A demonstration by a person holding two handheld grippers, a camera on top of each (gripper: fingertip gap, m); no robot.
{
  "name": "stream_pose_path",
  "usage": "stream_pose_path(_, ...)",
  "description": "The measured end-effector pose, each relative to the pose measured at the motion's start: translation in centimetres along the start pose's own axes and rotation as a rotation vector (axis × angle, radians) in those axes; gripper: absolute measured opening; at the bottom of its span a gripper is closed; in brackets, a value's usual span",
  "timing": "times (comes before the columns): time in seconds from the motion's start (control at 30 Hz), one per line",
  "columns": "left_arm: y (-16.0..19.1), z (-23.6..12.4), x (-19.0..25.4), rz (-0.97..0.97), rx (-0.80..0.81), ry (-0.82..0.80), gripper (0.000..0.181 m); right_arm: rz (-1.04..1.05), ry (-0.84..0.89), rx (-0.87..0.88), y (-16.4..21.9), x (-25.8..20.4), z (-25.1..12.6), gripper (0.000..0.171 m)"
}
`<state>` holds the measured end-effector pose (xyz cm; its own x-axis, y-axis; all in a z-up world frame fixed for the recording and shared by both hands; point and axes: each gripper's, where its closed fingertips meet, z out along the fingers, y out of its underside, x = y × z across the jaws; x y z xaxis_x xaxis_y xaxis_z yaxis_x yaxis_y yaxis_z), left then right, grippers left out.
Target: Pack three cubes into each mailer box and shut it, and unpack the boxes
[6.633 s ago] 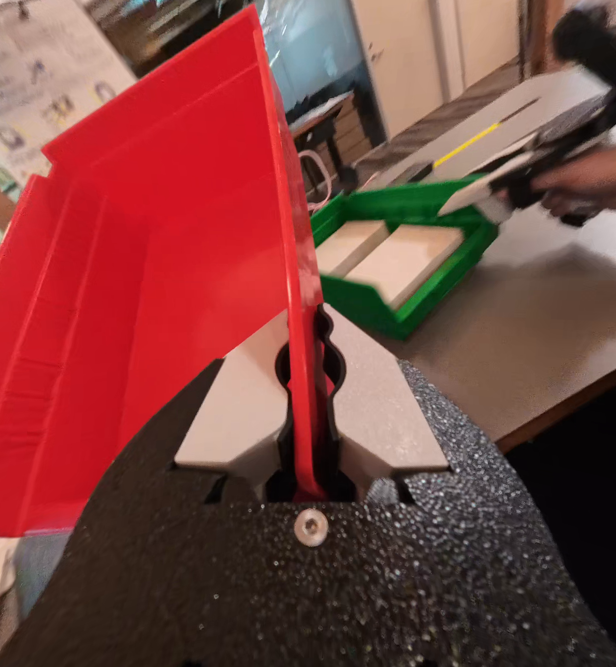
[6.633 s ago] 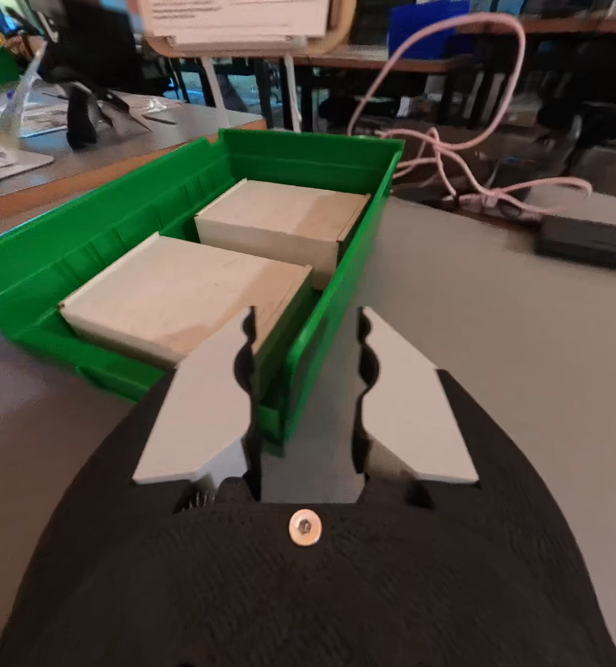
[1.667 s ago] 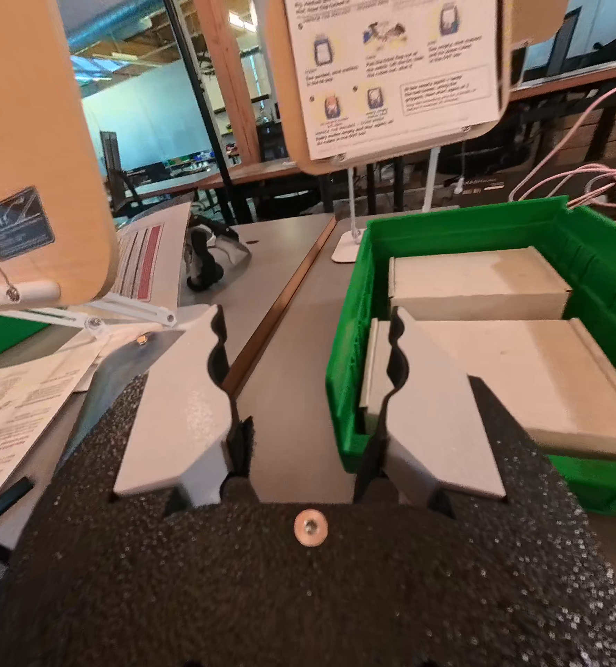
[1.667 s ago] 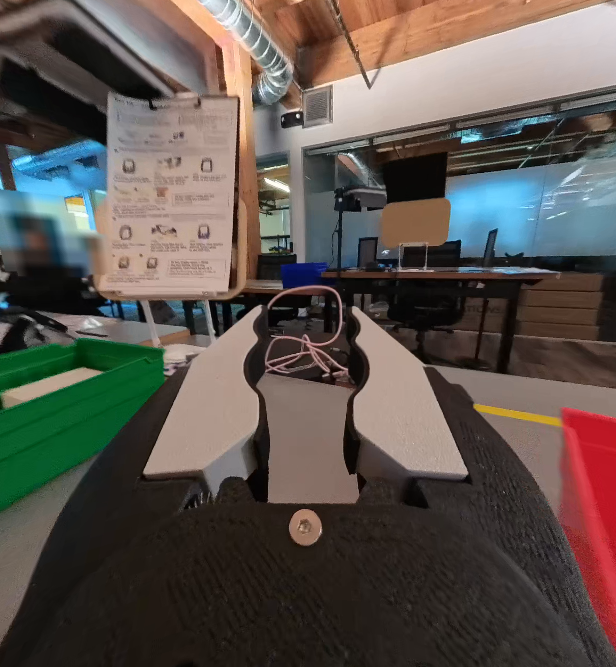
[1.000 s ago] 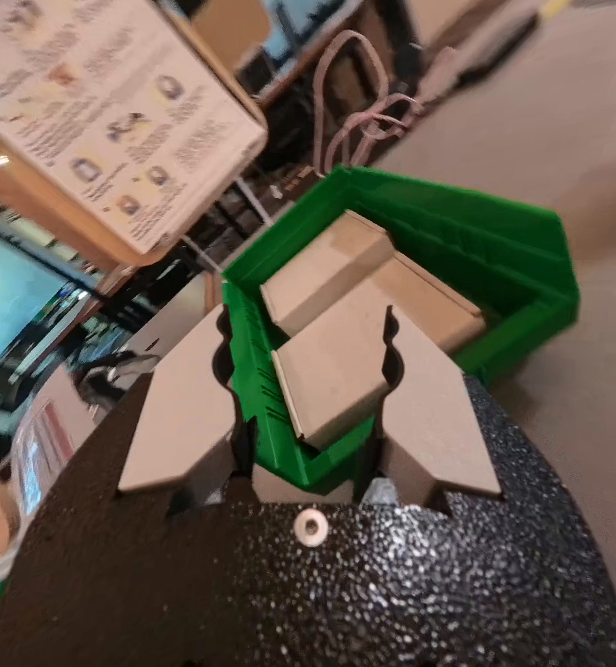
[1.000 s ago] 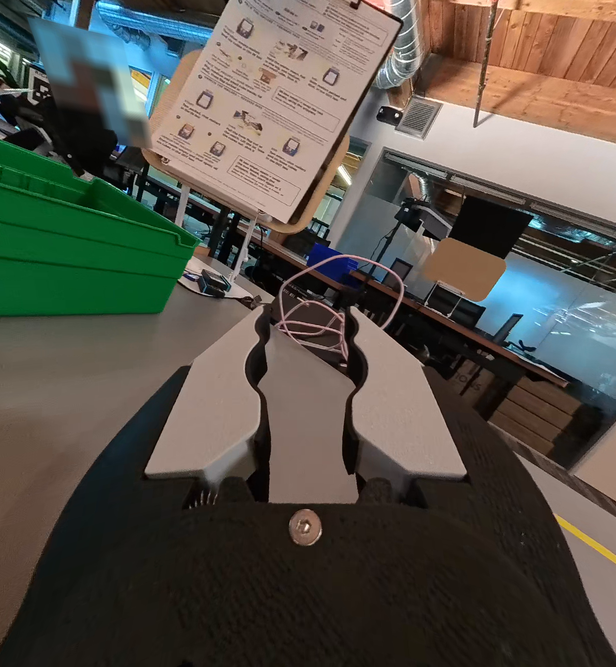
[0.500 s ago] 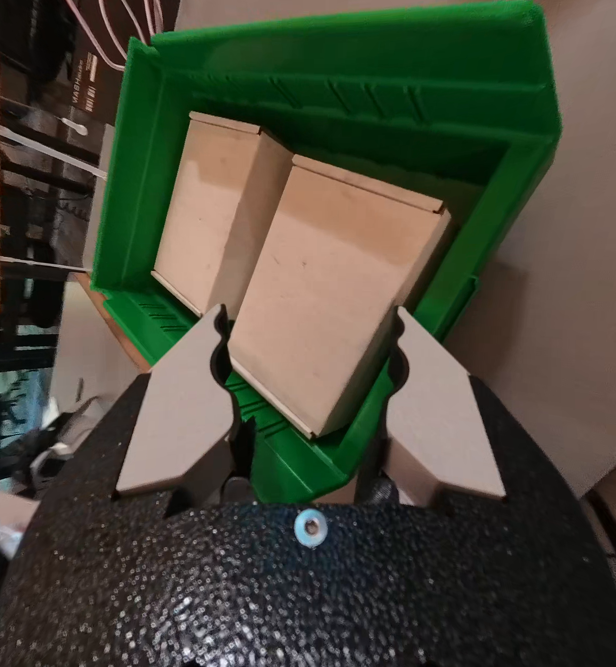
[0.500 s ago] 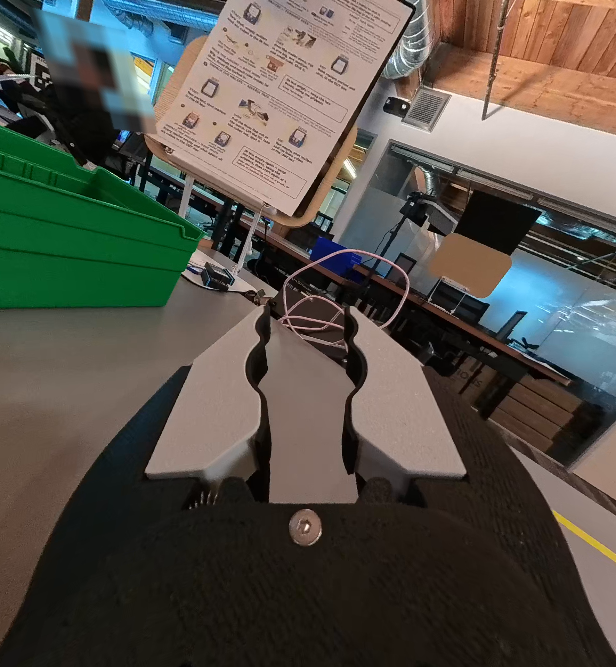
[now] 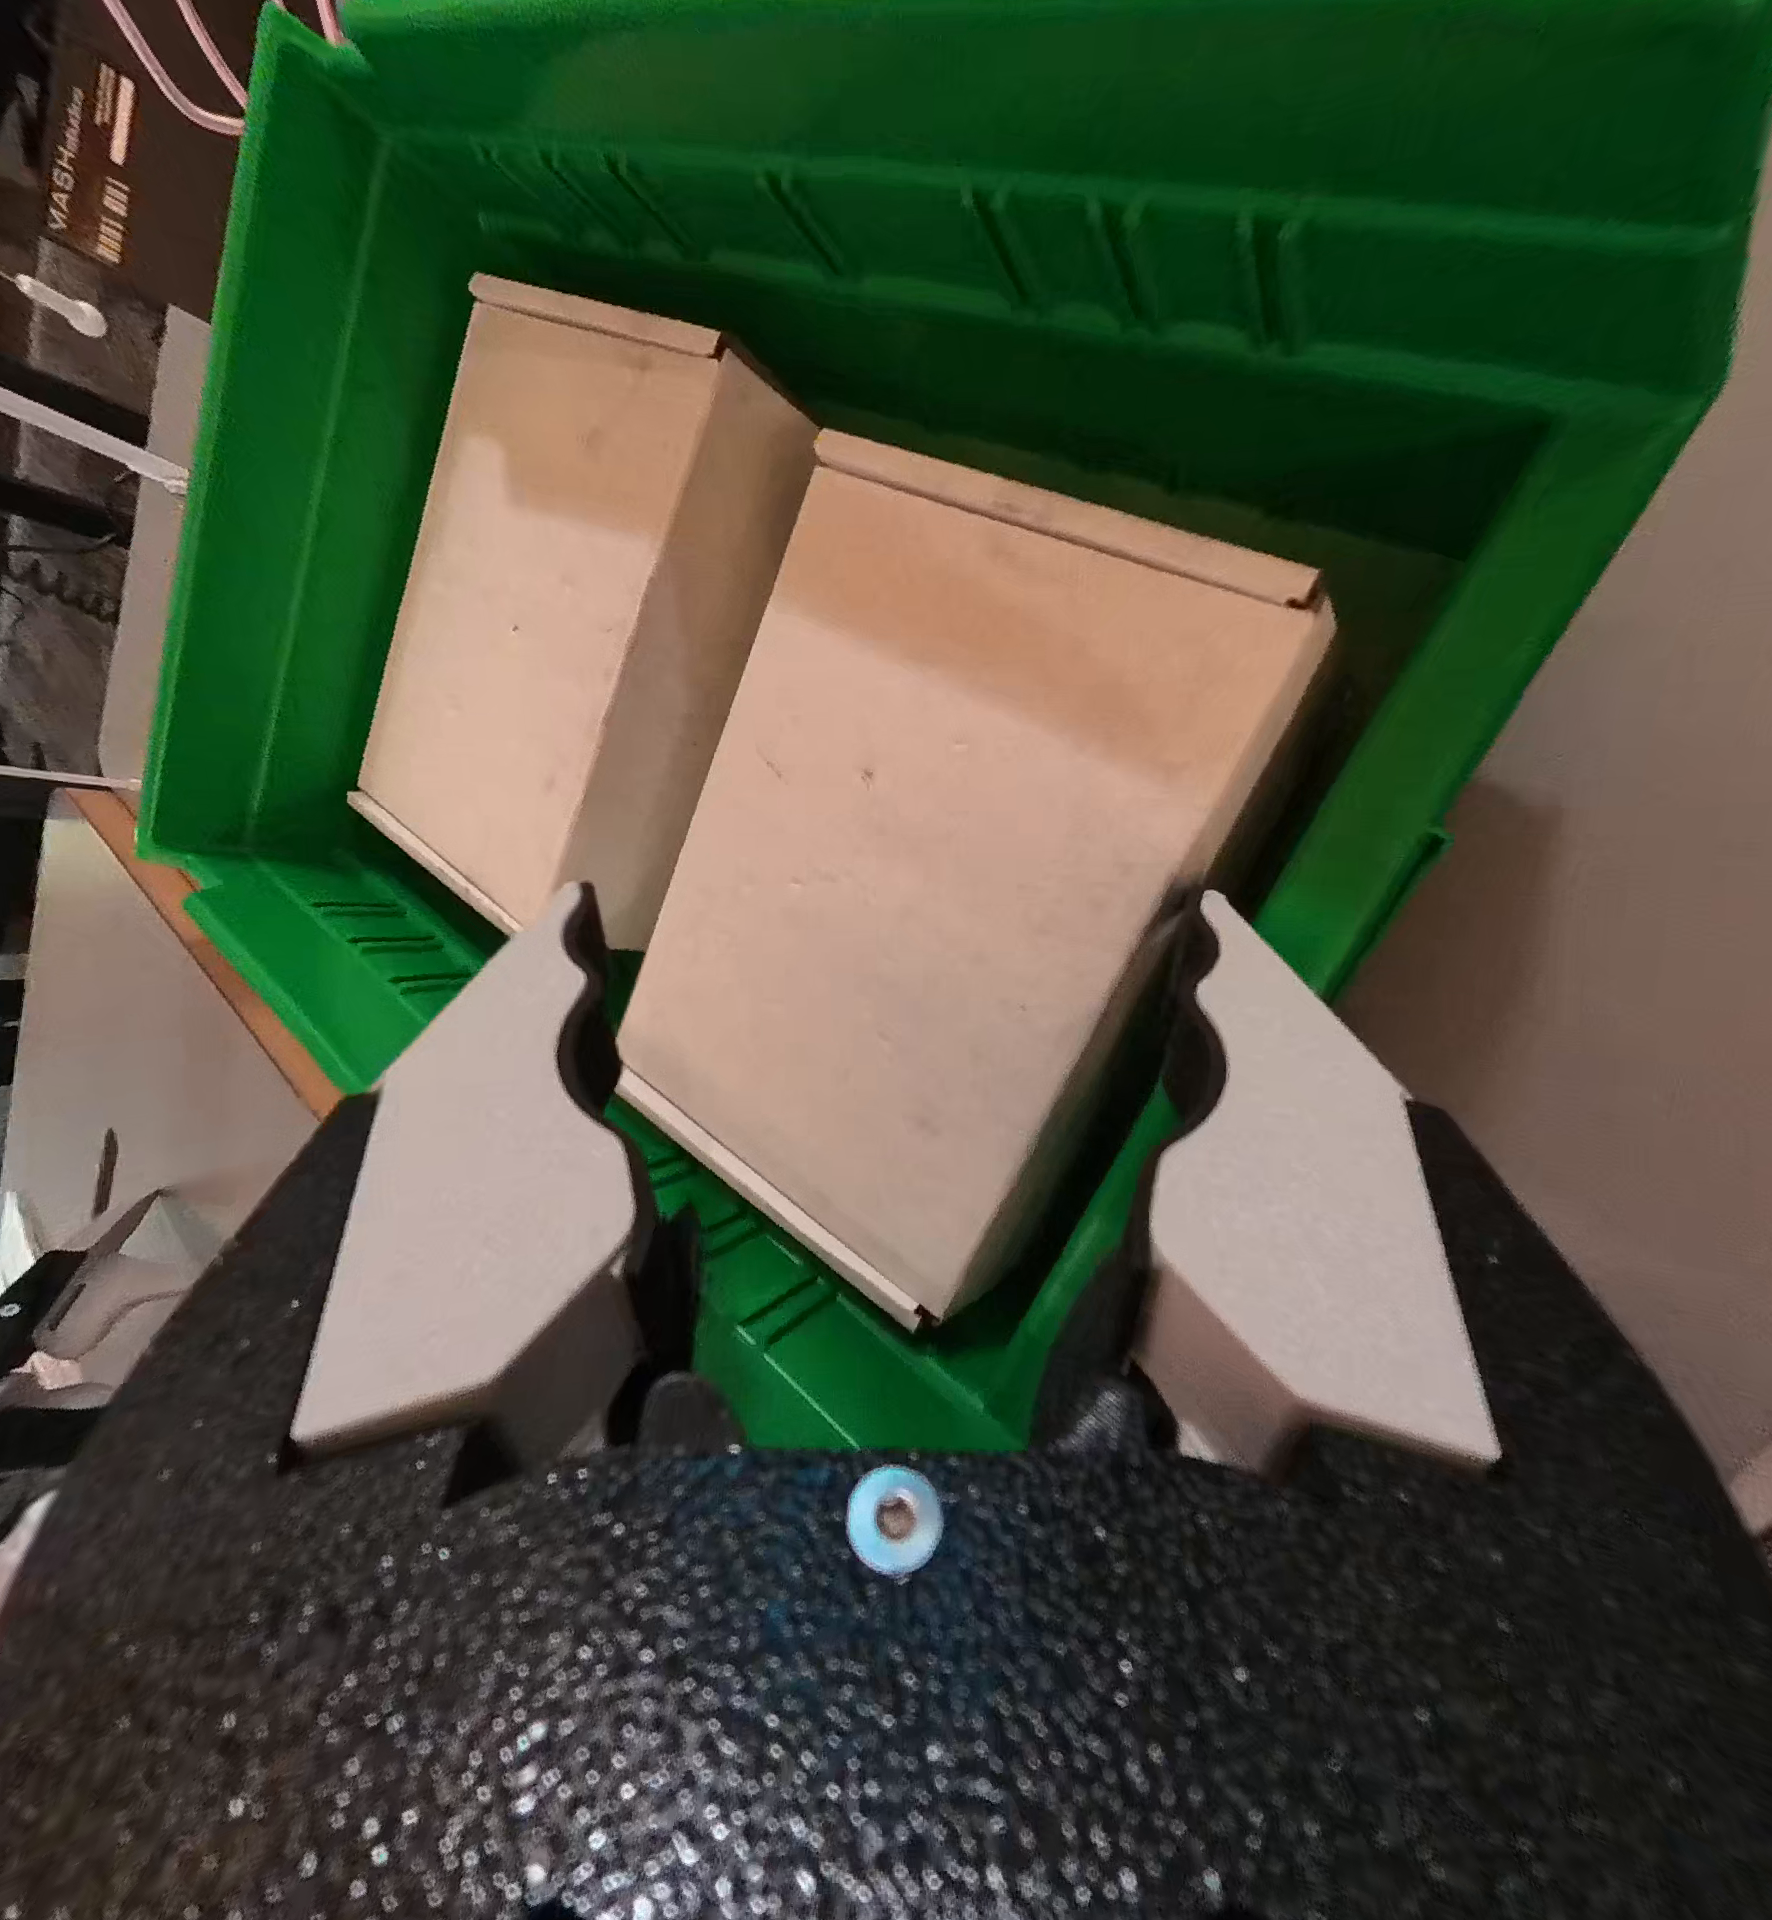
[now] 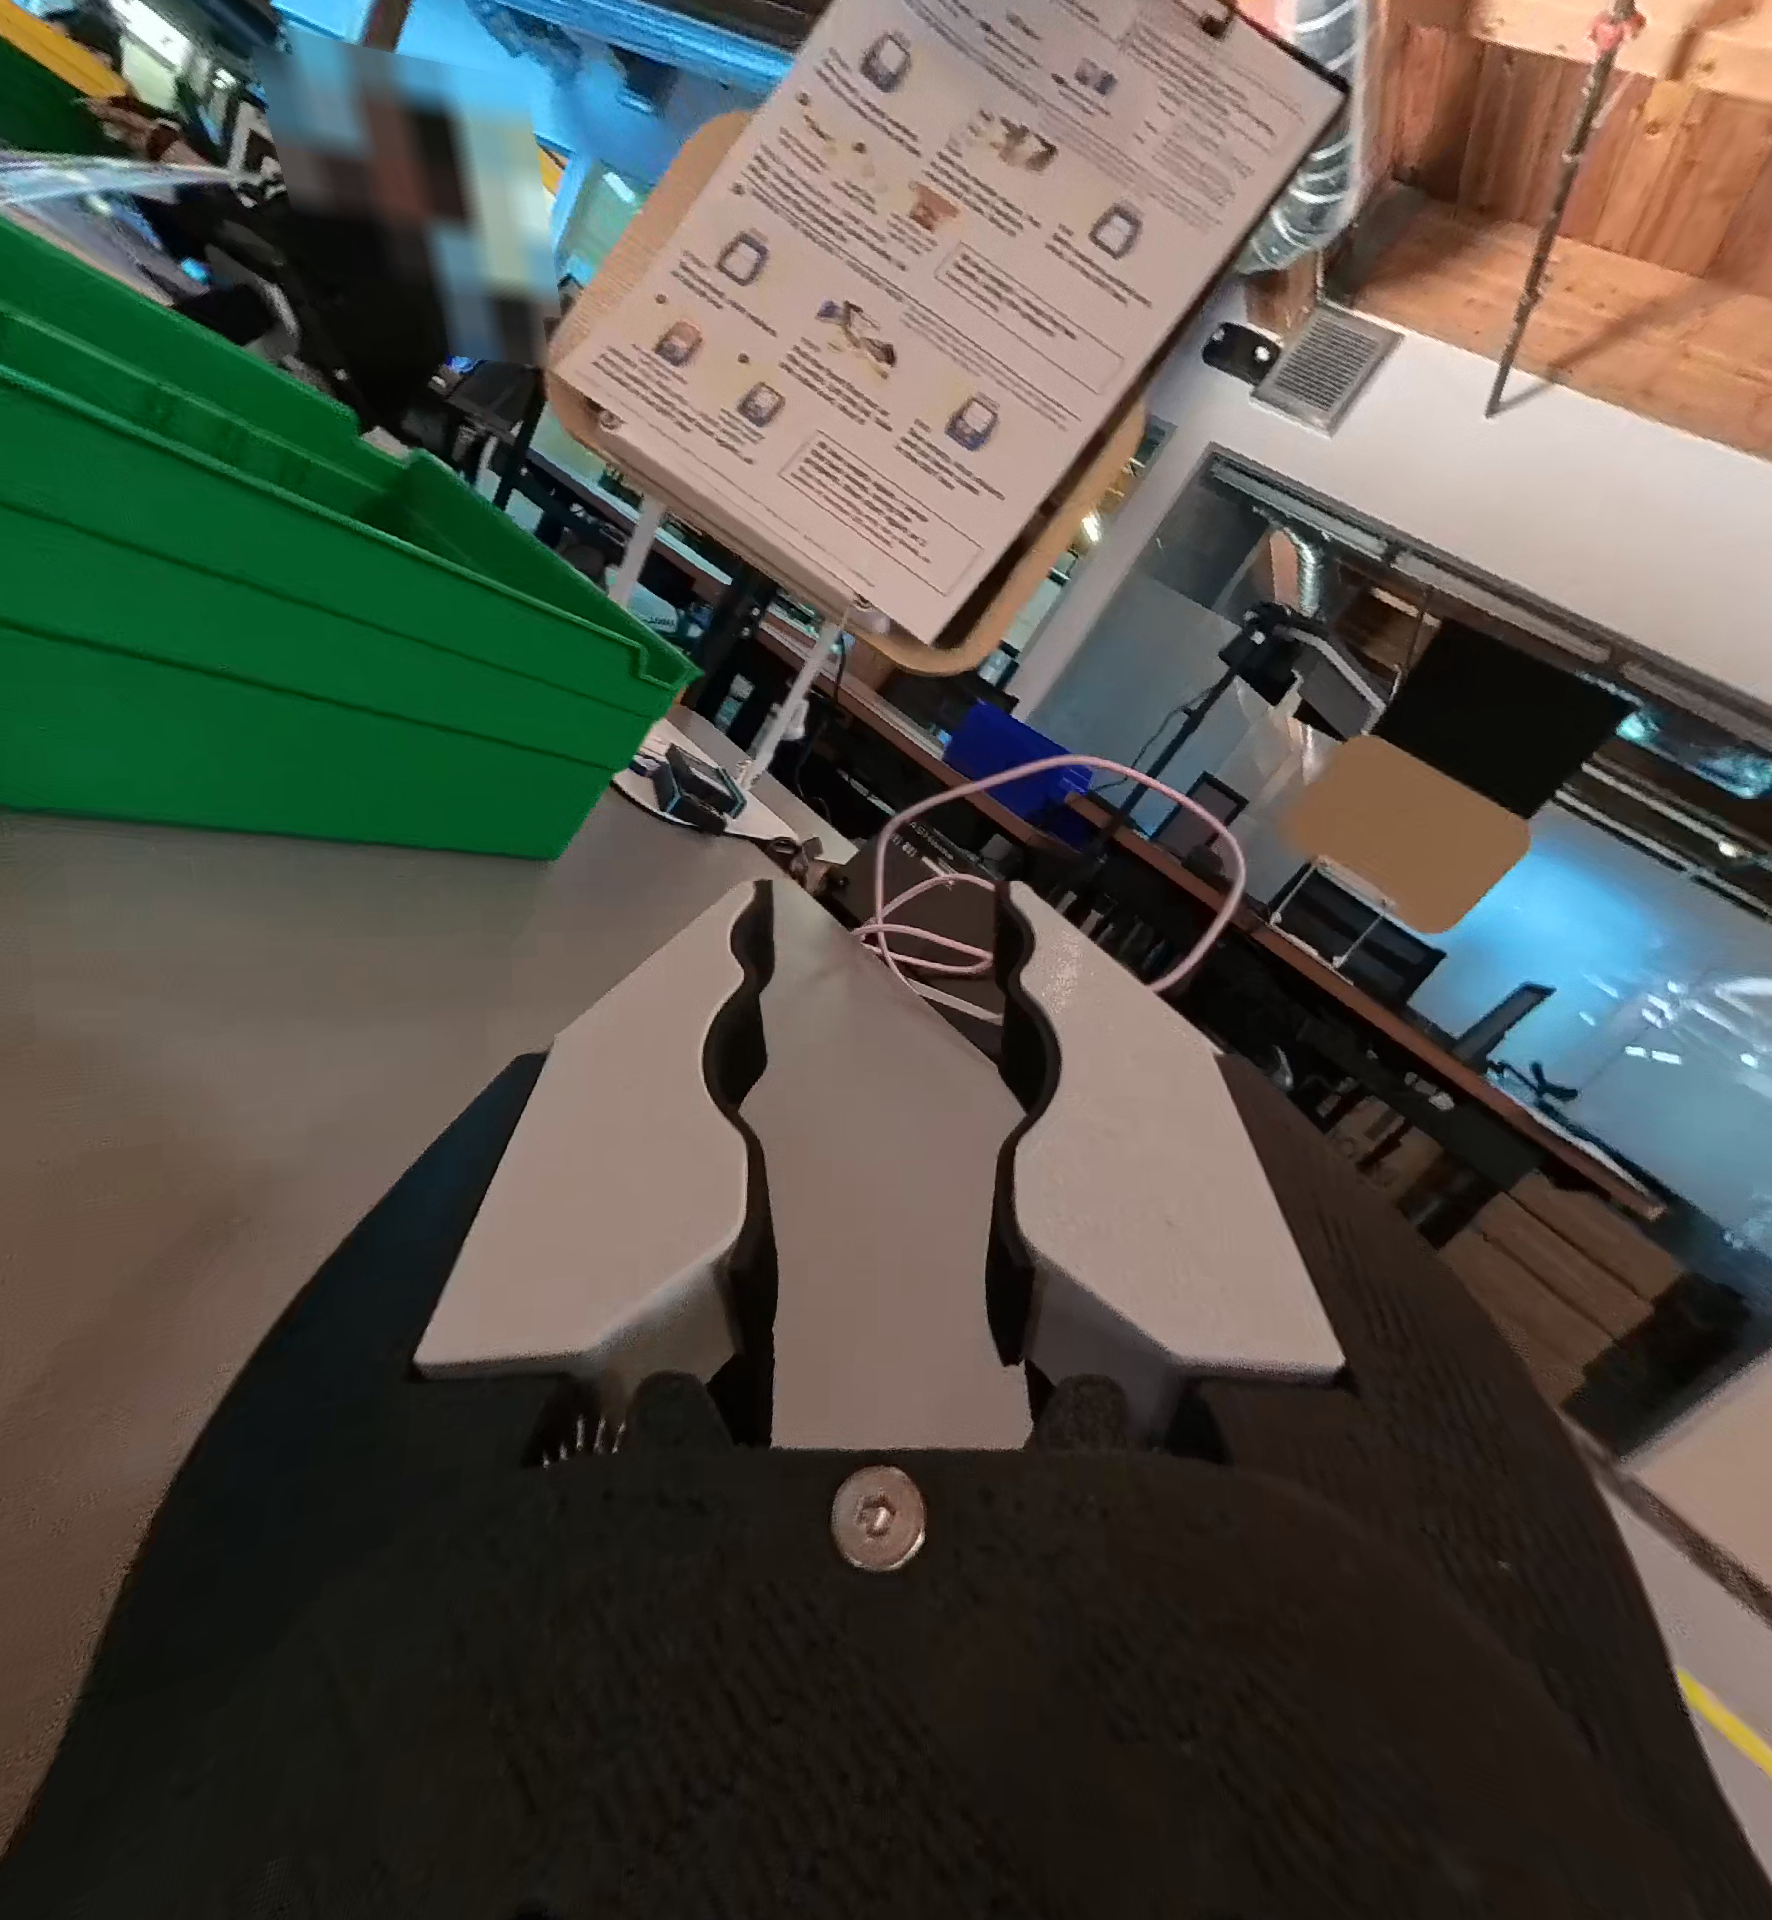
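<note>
Left tongs (image 9: 887,935), spread wide, are closing in on the nearer mailer box (image 9: 965,883) in the green bin (image 9: 1069,156), nearing a grab; right tongs (image 10: 882,904) are idling apart over the table (image 10: 186,987)

Grey table (image 10: 186,1039): green bin (image 10: 238,707), small black device (image 10: 695,792) on top.

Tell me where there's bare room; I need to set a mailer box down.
Free: the grey tabletop between the green bin's side and the right hand-held gripper. Crowded: inside the bin, two closed mailer boxes leave only a back strip.
</note>
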<state>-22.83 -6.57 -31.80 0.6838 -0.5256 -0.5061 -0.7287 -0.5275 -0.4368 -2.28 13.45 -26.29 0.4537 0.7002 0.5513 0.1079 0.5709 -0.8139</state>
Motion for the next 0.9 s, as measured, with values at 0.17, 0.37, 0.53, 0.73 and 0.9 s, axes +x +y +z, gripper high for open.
stream_pose_path(0.17, -0.5, 0.0, -0.3, 0.126, 0.022, -0.099, 0.105, -0.093, -0.073, 0.026, -1.4, -2.8, 0.1, 0.041)
stream_pose_path(0.37, -0.9, -0.8, -1.0, 0.177, 0.13, -0.287, 0.107, -0.187, -0.127, 0.065, -3.0, -5.1, 0.0, 0.041)
stream_pose_path(0.53, -1.5, -2.6, -2.5, 0.246, 0.186, -0.546, 0.097, -0.238, -0.216, 0.139, -7.5, -7.4, 0.6, 0.042)
stream_pose_path(0.73, -1.7, -3.3, -4.0, 0.157, 0.226, -0.58, 0.101, -0.186, -0.609, 0.085, -11.2, -14.5, 2.1, 0.055)
stream_pose_path(0.9, -2.2, -3.4, -5.2, 0.143, 0.209, -0.584, 0.11, -0.221, -0.835, -0.054, -13.1, -18.2, 4.4, 0.071)
